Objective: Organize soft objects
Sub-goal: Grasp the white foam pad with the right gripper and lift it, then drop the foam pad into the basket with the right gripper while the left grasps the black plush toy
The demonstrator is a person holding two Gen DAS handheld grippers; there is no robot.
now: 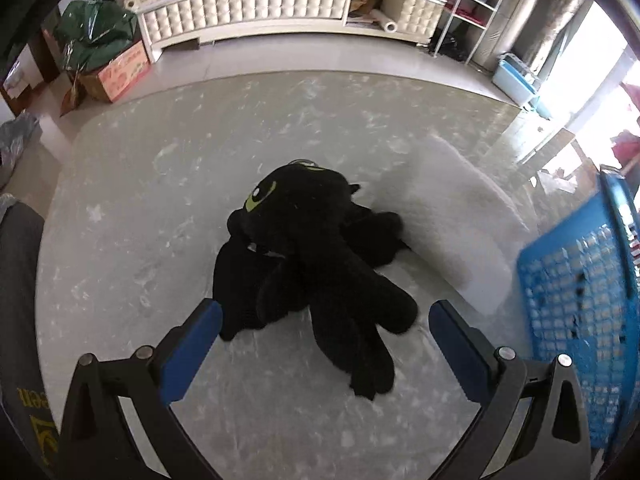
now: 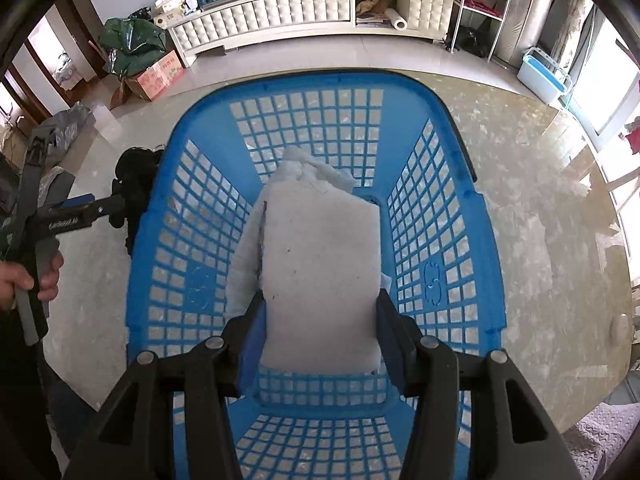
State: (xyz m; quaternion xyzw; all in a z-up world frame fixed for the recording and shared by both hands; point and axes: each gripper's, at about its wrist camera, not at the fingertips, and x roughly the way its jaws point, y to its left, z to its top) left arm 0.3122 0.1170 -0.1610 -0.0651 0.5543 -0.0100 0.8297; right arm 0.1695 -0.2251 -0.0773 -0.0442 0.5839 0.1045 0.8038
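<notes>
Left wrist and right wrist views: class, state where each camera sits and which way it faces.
Left wrist: on the left gripper, facing steeply down at the black plush toy on the marble table; jaws open.
Right wrist: on the right gripper, facing down into the blue basket; jaws clamp the white foam pad; a hand shows.
Shared: toy, basket, table.

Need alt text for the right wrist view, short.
The right gripper holds a white foam pad between its fingers over a blue plastic basket on a marble-look table. At left, a hand holds the left gripper near a black plush toy.
</notes>
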